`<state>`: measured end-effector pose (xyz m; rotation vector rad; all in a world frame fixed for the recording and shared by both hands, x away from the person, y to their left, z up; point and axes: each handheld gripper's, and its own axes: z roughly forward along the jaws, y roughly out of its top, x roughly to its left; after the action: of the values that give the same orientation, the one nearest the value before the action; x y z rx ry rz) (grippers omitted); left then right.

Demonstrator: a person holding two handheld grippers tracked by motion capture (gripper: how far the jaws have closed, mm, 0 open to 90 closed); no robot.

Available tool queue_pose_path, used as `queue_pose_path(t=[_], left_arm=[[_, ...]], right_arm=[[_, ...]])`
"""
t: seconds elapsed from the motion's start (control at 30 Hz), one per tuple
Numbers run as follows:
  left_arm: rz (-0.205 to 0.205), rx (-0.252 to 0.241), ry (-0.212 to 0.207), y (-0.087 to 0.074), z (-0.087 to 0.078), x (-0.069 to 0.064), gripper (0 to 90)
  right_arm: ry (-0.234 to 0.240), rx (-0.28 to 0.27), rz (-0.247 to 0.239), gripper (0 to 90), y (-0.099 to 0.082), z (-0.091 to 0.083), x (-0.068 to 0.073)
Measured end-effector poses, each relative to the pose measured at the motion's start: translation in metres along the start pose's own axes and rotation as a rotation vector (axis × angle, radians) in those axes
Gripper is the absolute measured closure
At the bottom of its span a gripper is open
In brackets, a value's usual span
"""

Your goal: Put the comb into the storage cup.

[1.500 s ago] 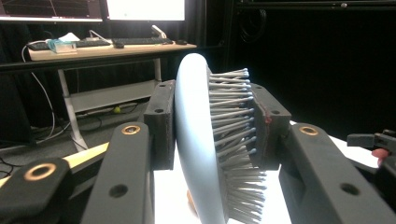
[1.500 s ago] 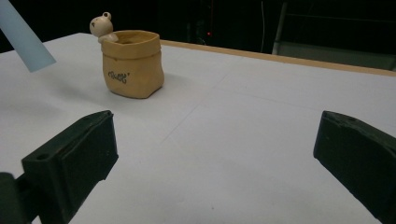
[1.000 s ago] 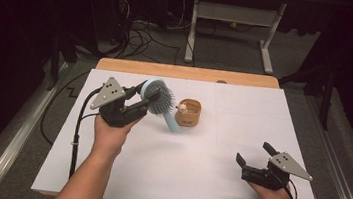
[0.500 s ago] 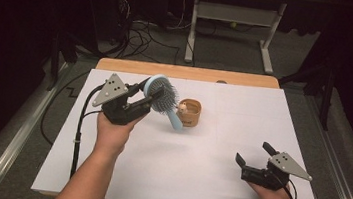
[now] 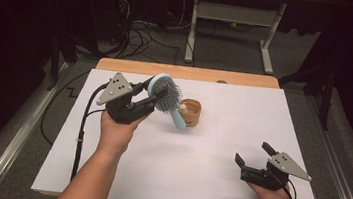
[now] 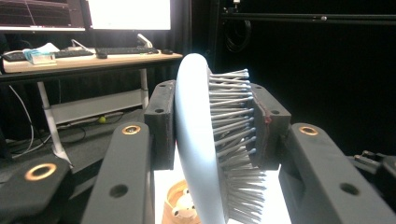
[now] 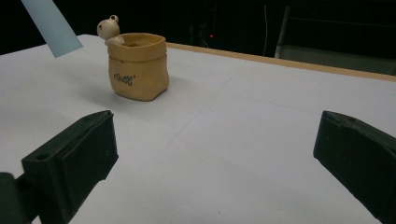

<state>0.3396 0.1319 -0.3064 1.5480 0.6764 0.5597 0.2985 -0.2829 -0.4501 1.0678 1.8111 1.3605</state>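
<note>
Left claw clamped on brush head, handle hanging over pot. Right claw released (resting on worktop). Could tip pot if lowered off-centre.

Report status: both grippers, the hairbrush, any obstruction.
Left gripper shut on hairbrush, handle above pot. Right gripper open, empty. Nothing in the way.

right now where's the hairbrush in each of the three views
High view: the light blue hairbrush is left of centre, its head clamped in the left gripper, handle slanting down toward the tan bear pot.
Left gripper view: brush head upright between the jaws, centre.
Right gripper view: its handle tip at top left.
Shared landmark: the bear pot, also at the bottom in the left gripper view.
</note>
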Motion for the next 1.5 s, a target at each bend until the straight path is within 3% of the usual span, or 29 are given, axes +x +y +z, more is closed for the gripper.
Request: queue_pose_path(t=[0.13, 0.4, 0.93, 1.5], left_arm=[[0.005, -0.003, -0.002, 0.003, 0.002, -0.001, 59.5], [-0.024, -0.029, -0.017, 0.009, 0.004, -0.001, 59.5], [-0.009, -0.037, -0.014, 0.022, 0.025, -0.005, 59.5], [-0.007, -0.049, 0.021, 0.034, 0.040, 0.003, 59.5]], right_arm=[[0.001, -0.001, -0.002, 0.2, 0.000, 0.000, 0.000], [0.002, 0.001, -0.002, 0.2, 0.000, 0.000, 0.000], [0.001, -0.005, -0.002, 0.3, 0.000, -0.001, 0.000], [-0.003, -0.021, 0.006, 0.2, 0.002, -0.003, -0.003]])
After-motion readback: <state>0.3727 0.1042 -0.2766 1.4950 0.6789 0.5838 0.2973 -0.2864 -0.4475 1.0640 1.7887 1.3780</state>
